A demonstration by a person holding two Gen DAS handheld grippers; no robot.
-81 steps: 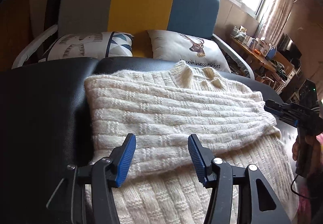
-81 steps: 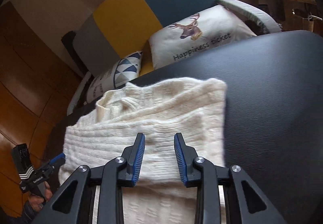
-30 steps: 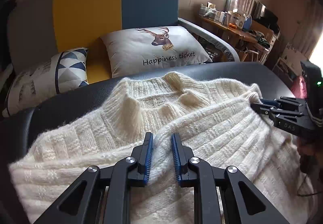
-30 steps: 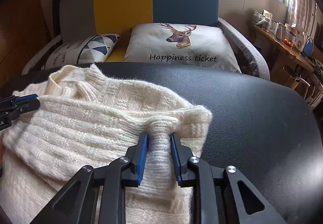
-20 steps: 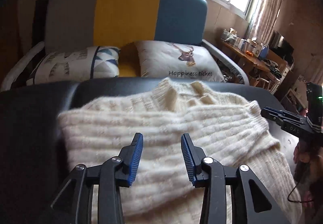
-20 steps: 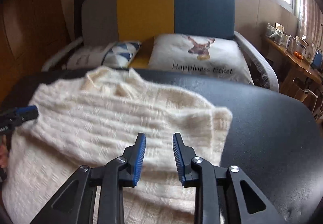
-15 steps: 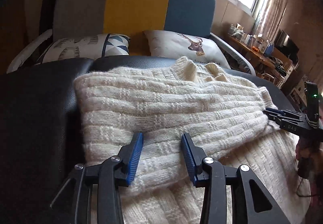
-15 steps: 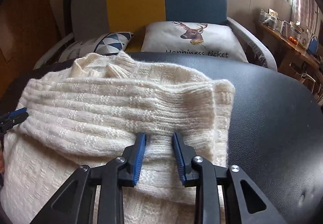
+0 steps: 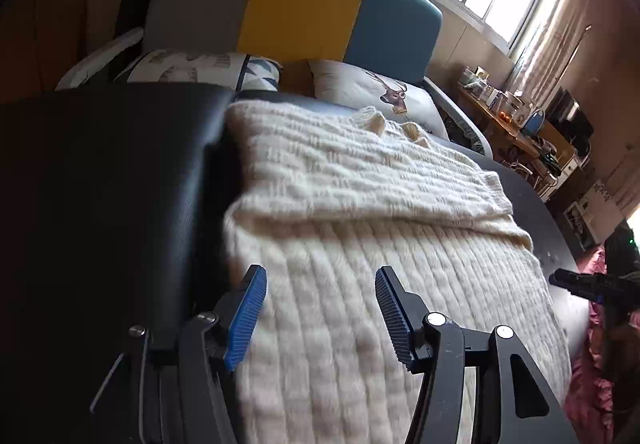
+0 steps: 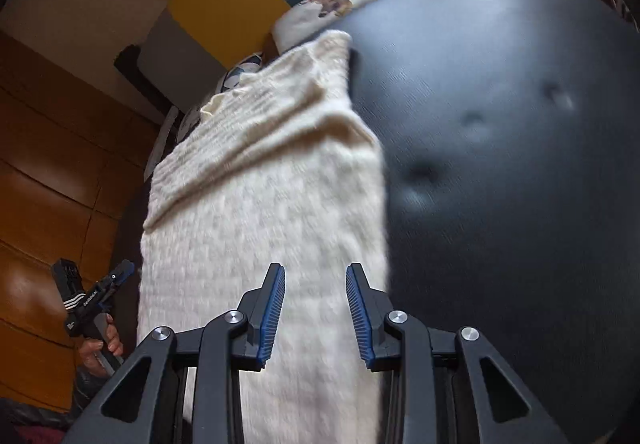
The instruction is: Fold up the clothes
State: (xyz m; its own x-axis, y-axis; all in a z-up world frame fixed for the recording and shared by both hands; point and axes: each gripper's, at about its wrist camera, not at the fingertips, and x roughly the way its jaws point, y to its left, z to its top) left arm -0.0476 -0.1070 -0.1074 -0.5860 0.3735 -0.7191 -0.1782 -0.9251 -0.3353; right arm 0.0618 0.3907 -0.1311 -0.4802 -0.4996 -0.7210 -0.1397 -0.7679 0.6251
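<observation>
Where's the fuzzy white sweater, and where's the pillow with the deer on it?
sweater (image 9: 360, 244), left wrist view, on the ribbed knit body.
deer pillow (image 9: 360, 88), left wrist view, on its white cover left of the deer print.

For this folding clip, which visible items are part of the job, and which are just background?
Part of the job:
cream knit sweater
left tongs, open
right tongs, open
black padded surface the sweater lies on

Just background:
tricolour sofa
deer cushion
patterned cushion
cluttered side table
</observation>
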